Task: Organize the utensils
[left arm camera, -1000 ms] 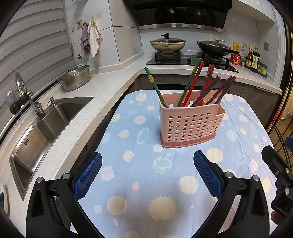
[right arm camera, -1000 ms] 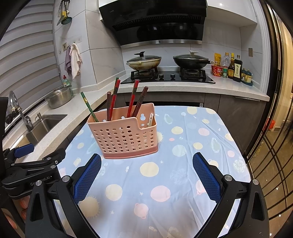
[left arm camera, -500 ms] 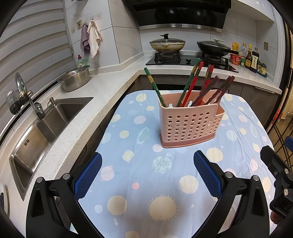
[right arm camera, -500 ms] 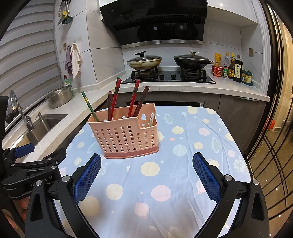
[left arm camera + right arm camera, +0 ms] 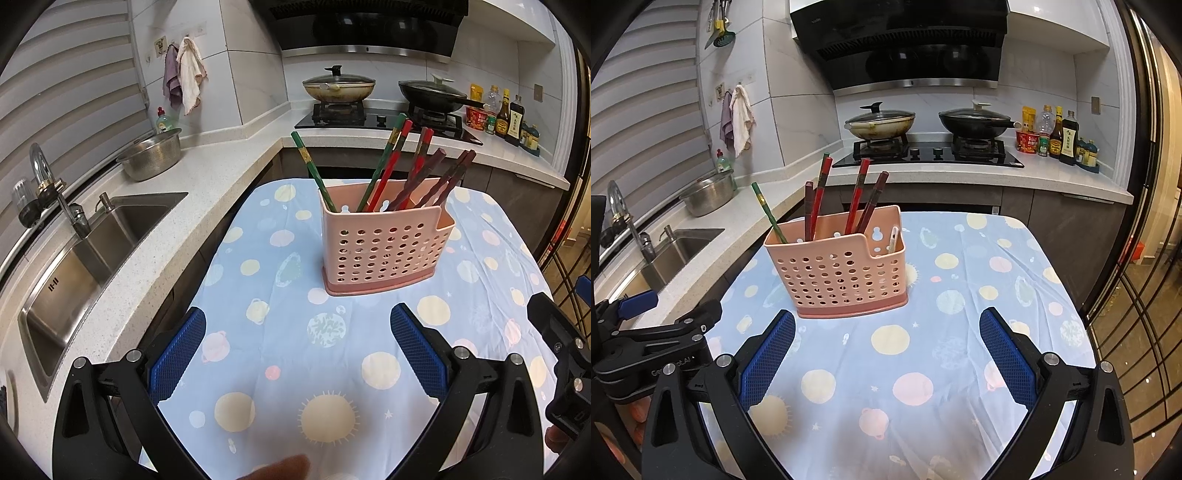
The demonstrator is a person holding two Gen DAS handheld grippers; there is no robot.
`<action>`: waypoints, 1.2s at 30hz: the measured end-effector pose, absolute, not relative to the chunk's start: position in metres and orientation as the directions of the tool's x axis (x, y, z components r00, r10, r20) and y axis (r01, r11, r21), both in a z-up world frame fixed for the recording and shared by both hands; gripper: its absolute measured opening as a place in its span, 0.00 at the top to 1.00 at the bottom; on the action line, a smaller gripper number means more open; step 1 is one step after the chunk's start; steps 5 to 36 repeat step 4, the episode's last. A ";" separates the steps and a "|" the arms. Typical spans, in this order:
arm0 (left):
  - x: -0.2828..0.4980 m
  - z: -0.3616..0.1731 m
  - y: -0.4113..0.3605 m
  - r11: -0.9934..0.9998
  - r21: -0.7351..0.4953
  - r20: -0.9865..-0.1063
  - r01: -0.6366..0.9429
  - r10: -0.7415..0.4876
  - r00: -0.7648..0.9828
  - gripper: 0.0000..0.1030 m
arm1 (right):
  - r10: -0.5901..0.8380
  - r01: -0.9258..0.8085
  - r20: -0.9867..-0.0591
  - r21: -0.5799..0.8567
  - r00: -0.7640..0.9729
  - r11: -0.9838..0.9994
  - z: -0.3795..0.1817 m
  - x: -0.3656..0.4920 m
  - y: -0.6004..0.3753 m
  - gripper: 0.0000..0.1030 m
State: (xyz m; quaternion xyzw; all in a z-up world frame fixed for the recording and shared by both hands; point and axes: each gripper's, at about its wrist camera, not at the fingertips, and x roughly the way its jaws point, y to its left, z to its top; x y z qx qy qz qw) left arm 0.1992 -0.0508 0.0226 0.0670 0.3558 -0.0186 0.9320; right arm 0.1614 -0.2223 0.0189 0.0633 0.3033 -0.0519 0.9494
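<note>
A pink perforated utensil holder [image 5: 384, 247] [image 5: 846, 277] stands upright on the table's blue dotted cloth [image 5: 280, 350] [image 5: 960, 295]. Several chopsticks [image 5: 386, 166] [image 5: 818, 195], green, red and dark brown, lean out of its larger compartment. A pale utensil tip [image 5: 893, 239] shows in its small right compartment. My left gripper [image 5: 297, 354] is open, low over the cloth, well short of the holder. My right gripper [image 5: 886, 354] is also open with nothing between its blue pads [image 5: 1006, 354]. The left gripper's body shows at the left edge of the right wrist view.
A steel sink [image 5: 74, 258] with a tap [image 5: 48, 177] and a metal bowl [image 5: 151, 157] lie along the counter on the left. Behind are a stove with two lidded pans [image 5: 879, 123] and sauce bottles [image 5: 1060, 136]. A fingertip [image 5: 280, 467] shows at the bottom edge.
Both views have shifted very slightly; the holder and chopsticks stay where they were. Both grippers remain open.
</note>
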 end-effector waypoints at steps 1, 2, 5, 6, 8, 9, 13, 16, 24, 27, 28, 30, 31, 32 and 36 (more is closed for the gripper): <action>0.199 0.022 -0.051 0.990 0.113 -0.667 0.083 0.014 0.745 0.07 | -0.063 0.140 -0.584 0.089 0.809 0.986 0.019 0.162 -0.223 0.06; 0.200 0.021 -0.051 0.990 0.113 -0.668 0.083 0.014 0.744 0.07 | -0.064 0.143 -0.587 0.089 0.807 0.986 0.019 0.163 -0.225 0.06; 0.200 0.021 -0.051 0.990 0.114 -0.667 0.084 0.014 0.745 0.07 | -0.064 0.145 -0.589 0.091 0.806 0.985 0.019 0.163 -0.226 0.06; 0.200 0.021 -0.051 0.990 0.114 -0.667 0.084 0.014 0.745 0.07 | -0.064 0.145 -0.589 0.091 0.806 0.985 0.019 0.163 -0.226 0.06; 0.200 0.021 -0.051 0.990 0.114 -0.667 0.084 0.014 0.745 0.07 | -0.064 0.145 -0.589 0.091 0.806 0.985 0.019 0.163 -0.226 0.06; 0.200 0.021 -0.051 0.990 0.114 -0.667 0.084 0.014 0.745 0.07 | -0.064 0.145 -0.589 0.091 0.806 0.985 0.019 0.163 -0.226 0.06; 0.200 0.021 -0.051 0.990 0.114 -0.667 0.084 0.014 0.745 0.07 | -0.064 0.145 -0.589 0.091 0.806 0.985 0.019 0.163 -0.226 0.06; 0.200 0.021 -0.051 0.990 0.114 -0.667 0.084 0.014 0.745 0.07 | -0.064 0.145 -0.589 0.091 0.806 0.985 0.019 0.163 -0.226 0.06; 0.200 0.021 -0.051 0.990 0.114 -0.667 0.084 0.014 0.745 0.07 | -0.064 0.145 -0.589 0.091 0.806 0.985 0.019 0.163 -0.226 0.06; 0.200 0.021 -0.051 0.990 0.114 -0.667 0.084 0.014 0.745 0.07 | -0.064 0.145 -0.589 0.091 0.806 0.985 0.019 0.163 -0.226 0.06; 0.200 0.021 -0.051 0.990 0.114 -0.667 0.084 0.014 0.745 0.07 | -0.064 0.145 -0.589 0.091 0.806 0.985 0.019 0.163 -0.226 0.06; 0.200 0.021 -0.051 0.990 0.114 -0.667 0.084 0.014 0.745 0.07 | -0.064 0.145 -0.589 0.091 0.806 0.985 0.019 0.163 -0.226 0.06; 0.200 0.021 -0.051 0.990 0.114 -0.667 0.084 0.014 0.745 0.07 | -0.064 0.145 -0.589 0.091 0.806 0.985 0.019 0.163 -0.226 0.06; 0.200 0.021 -0.051 0.990 0.114 -0.667 0.084 0.014 0.745 0.07 | -0.064 0.145 -0.589 0.091 0.806 0.985 0.019 0.163 -0.226 0.06; 0.200 0.021 -0.051 0.990 0.114 -0.667 0.084 0.014 0.745 0.07 | -0.064 0.145 -0.589 0.091 0.806 0.985 0.019 0.163 -0.226 0.06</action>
